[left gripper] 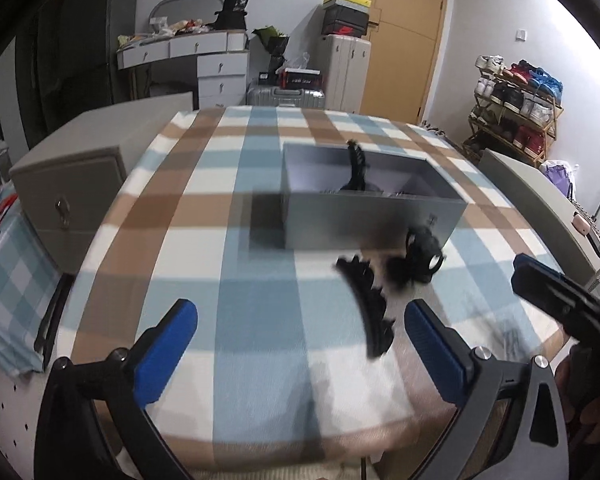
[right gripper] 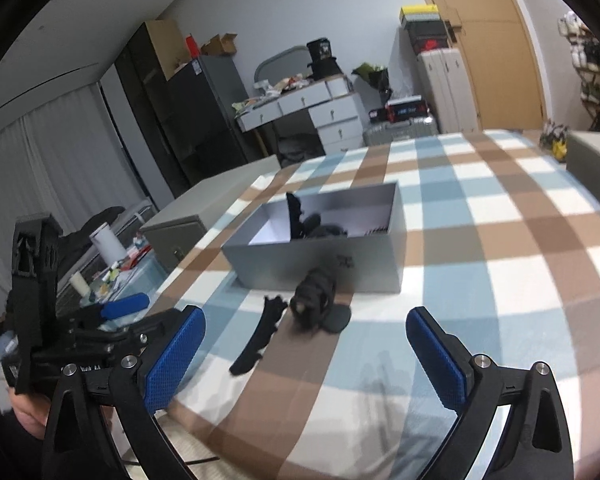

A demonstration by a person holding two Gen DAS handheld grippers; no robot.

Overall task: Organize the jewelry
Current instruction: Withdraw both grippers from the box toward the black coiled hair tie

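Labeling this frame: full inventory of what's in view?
box: 1, grey, open, mid-table
hair claw clip in box: 1, black, standing upright inside
long hair clip: 1, black, on cloth in front of box
dark accessory: 1, black, against box front; kind unclear
tablecloth: 1, blue, brown and white check
cabinet: 1, grey, left of table
shoe rack: 1, wooden, far right
left claw: 1, blue pads, open, empty
right claw: 1, blue pads, open, empty
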